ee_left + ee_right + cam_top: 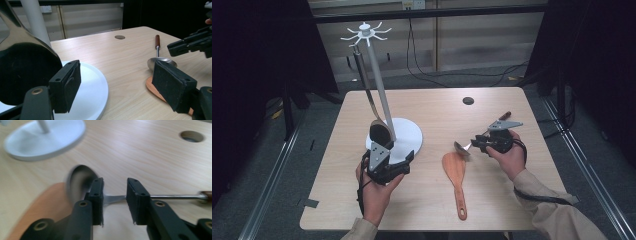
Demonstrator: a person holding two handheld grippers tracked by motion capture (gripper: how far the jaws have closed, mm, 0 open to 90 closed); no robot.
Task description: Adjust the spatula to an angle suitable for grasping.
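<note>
Hanging work is mid-way: left tongs stand apart beside the black ladle already hung on the white rack. Right tongs, jaws parted and gripping nothing, straddle the steel spoon lying on the bench by the orange spatula. Next likely: close on its neck, lift toward a hook.

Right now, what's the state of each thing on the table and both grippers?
Ladle: hung on the stand, bowl low over the base.
Spoon: flat on table, bowl on the spatula's blade.
Spatula: flat on table.
Left gripper: open beside the ladle.
Right gripper: open above the spoon's neck.
</note>
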